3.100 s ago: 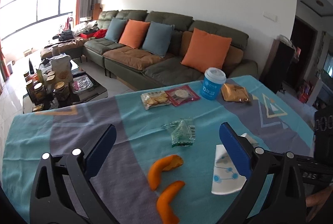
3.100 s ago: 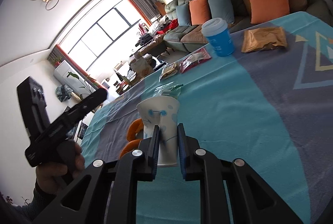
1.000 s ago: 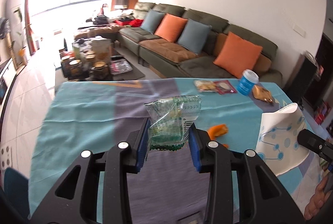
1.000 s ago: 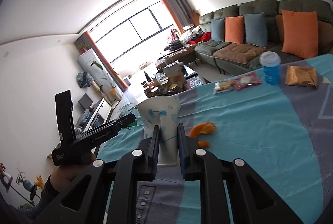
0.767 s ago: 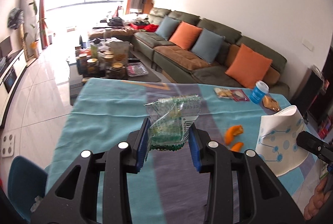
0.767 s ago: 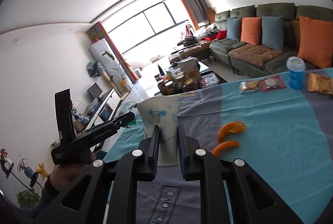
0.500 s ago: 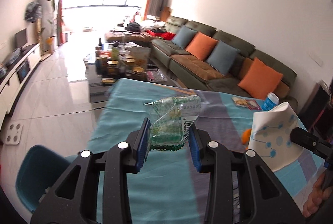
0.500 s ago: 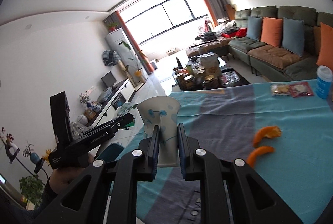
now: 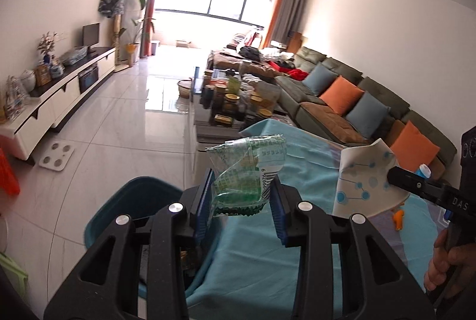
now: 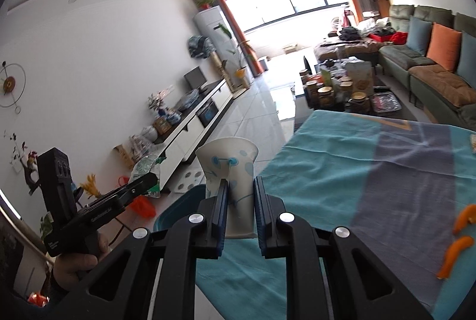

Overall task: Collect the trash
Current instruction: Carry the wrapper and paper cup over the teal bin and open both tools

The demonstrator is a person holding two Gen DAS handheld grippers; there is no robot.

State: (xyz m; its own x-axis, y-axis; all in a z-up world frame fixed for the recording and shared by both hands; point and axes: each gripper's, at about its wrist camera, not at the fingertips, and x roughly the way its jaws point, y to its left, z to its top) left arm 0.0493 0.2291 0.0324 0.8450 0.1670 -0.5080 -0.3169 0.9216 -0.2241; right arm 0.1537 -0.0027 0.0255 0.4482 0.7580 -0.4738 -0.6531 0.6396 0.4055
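Both hands have swung off the table (image 9: 255, 266) toward its end since a second ago, and a blue bin (image 9: 131, 201) has come into view below, so I judge the drop is next. My left gripper (image 9: 241, 198) stays clamped on the green wrapper (image 9: 247, 174); the right gripper (image 10: 240, 210) stays squeezed narrow on the paper cup (image 10: 230, 168). Only the right view shows the orange peels (image 10: 456, 251) left on the cloth (more trips needed); the left shows inside the bin.

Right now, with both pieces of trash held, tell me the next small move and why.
Probably carry the green wrapper a little further out over the teal bin before letting go: the left gripper holds it above the table edge, with the bin just below and beside it.
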